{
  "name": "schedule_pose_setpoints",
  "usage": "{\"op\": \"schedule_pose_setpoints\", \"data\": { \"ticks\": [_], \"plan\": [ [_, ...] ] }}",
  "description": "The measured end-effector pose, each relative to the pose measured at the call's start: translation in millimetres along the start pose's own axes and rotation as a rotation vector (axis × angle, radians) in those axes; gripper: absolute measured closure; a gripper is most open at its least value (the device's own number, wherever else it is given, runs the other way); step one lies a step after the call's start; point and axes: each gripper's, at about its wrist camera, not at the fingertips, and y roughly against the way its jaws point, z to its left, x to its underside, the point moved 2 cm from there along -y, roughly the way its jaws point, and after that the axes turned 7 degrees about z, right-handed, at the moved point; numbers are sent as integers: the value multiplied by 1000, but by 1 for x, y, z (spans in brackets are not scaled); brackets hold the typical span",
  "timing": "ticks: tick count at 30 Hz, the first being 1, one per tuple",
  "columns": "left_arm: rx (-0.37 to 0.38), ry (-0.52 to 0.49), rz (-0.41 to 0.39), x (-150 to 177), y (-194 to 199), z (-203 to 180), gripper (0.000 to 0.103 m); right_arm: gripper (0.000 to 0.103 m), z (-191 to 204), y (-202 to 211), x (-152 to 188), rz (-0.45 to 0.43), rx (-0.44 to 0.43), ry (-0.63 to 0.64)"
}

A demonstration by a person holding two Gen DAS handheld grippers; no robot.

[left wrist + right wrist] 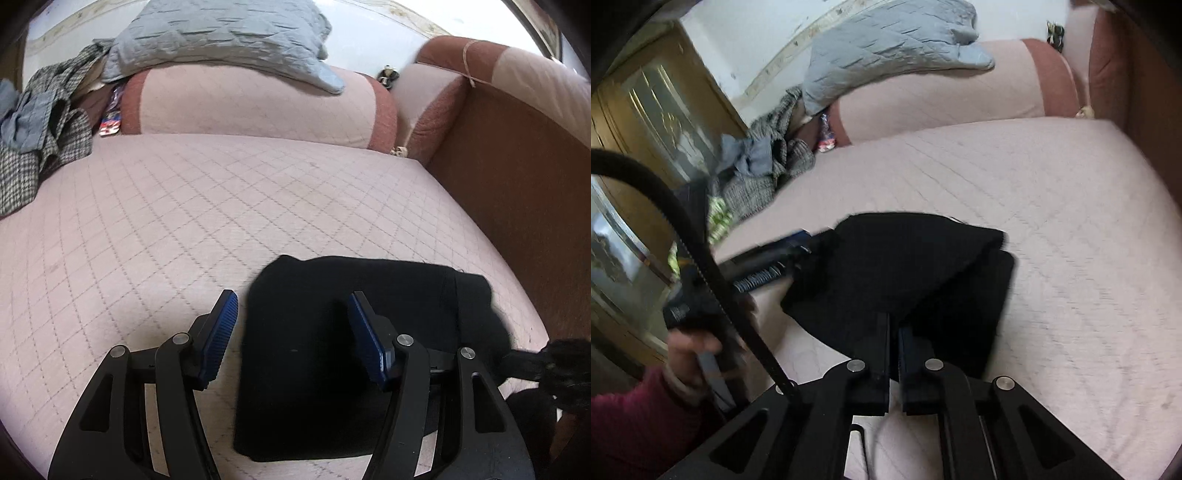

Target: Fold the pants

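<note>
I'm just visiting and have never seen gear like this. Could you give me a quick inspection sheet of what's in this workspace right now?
Surface: pink quilted mattress, mostly bare.
Job's things: black pants, partly folded, one layer lifted.
Clutter: checked garment with grey cloth at the far left edge; grey quilted pillow on a pink bolster.
Grippers: left claw open, hovering at the pants' left edge; right claw shut on the pants' fabric.
Cables: black ribbed cable arcing near the left claw.
Surroundings: brown bed frame; wooden cabinet with glass doors.
</note>
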Motion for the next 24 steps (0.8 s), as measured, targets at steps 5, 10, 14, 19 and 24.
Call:
{"op": "schedule_pose_setpoints", "data": {
  "ticks": [5, 10, 14, 19, 24],
  "plan": [
    [-18, 54, 20, 0, -6, 10, 42, 100, -5, -15, 5, 61, 39, -24],
    [-59, 80, 5, -12, -8, 20, 42, 100, 6, 11, -3, 32, 185, 66],
    [-41, 91, 56, -16, -25, 21, 42, 93, -1, 26, -27, -90, 131, -13],
    [-74, 48, 84, -20, -42, 18, 37, 91, 6, -13, -54, -52, -5, -60],
    [-55, 78, 103, -22, -52, 29, 28, 91, -13, -52, -51, 14, -6, -161]
  ]
}}
